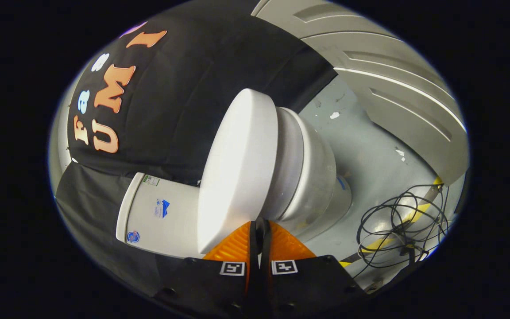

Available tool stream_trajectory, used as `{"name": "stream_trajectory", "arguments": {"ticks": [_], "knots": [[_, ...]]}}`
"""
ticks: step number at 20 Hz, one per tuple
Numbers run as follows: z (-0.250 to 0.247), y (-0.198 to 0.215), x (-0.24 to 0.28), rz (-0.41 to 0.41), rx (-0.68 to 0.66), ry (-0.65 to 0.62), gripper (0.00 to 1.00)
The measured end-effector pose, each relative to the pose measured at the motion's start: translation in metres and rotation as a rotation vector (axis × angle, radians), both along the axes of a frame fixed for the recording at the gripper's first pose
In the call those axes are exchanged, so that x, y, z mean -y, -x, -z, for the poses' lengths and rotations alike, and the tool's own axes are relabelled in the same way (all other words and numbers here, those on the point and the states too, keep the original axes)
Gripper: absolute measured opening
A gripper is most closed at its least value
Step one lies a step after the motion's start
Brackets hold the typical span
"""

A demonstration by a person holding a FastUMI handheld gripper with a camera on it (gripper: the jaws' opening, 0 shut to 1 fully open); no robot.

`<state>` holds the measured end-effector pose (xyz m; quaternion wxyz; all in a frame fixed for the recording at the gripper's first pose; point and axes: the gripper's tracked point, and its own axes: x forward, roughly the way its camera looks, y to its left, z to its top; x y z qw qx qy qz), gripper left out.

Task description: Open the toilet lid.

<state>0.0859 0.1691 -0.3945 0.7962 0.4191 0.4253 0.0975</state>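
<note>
A white toilet fills the space just ahead of the fingers, and the view is rolled so it appears lying on its side. Its lid (237,168) lies flat down on the seat and bowl (312,177). The tank (162,212) stands behind the lid against the black cloth. My gripper (260,223) is shut, its two fingers pressed together with only a thin slit between them. Their tips sit right at the lid's front rim, where the lid meets the seat. Nothing shows between the fingers.
A loose coil of black cable (401,226) lies on the grey floor (370,146) beside the bowl, over a yellow and black tape strip (419,210). A grey panelled wall (396,88) stands beyond the floor. Black cloth hangs behind the tank.
</note>
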Motion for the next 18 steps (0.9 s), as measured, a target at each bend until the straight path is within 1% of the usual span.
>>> {"name": "stream_trajectory", "arguments": {"ticks": [3,6,10,13,18], "knots": [[-0.011,-0.003,-0.002,-0.019,0.036,0.089,0.09],[-0.028,-0.006,-0.005,-0.011,0.042,0.139,0.08],[-0.047,-0.012,-0.010,-0.020,0.087,0.230,0.08],[-0.065,-0.015,-0.016,-0.011,0.085,0.291,0.08],[-0.115,-0.018,-0.039,-0.068,0.183,0.442,0.08]]}}
